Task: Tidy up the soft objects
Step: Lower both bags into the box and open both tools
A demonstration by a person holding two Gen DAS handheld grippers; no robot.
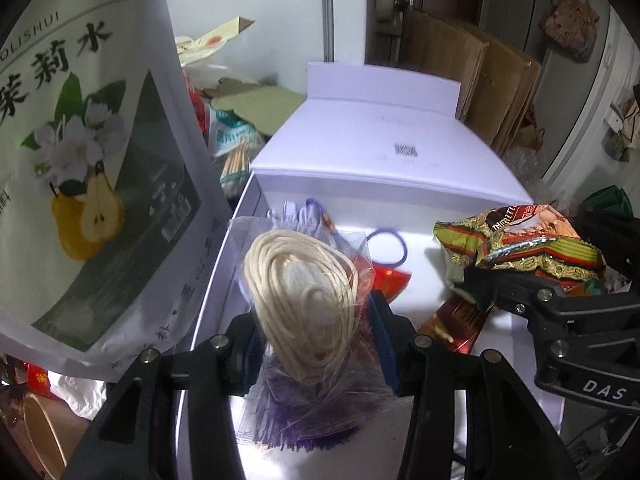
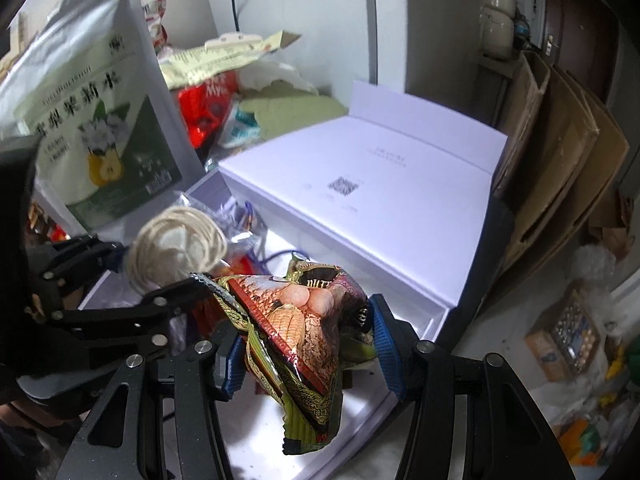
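- Clamped between the left gripper (image 1: 318, 344)'s blue pads, a clear plastic bag of coiled cream cord (image 1: 300, 300) hangs over the open white cardboard box (image 1: 216, 276); lower it inside the left wall before letting go.
- Further right, the right gripper (image 2: 308, 356) pinches a crumpled red-and-gold foil snack packet (image 2: 300, 320) above the box floor; set it beside the bag, not on it.

Carrier: an open white box (image 1: 216, 280), its floor lit bright, its lid (image 1: 380, 148) folded back flat behind it.
On box floor: purple hair tie (image 1: 394, 240), red foil wrapper (image 1: 390, 280), dark red-gold packet (image 1: 456, 320).
Left of box: tall pear-print pouch (image 1: 92, 160) standing against its wall.
Underlying worktop: hidden by clutter.
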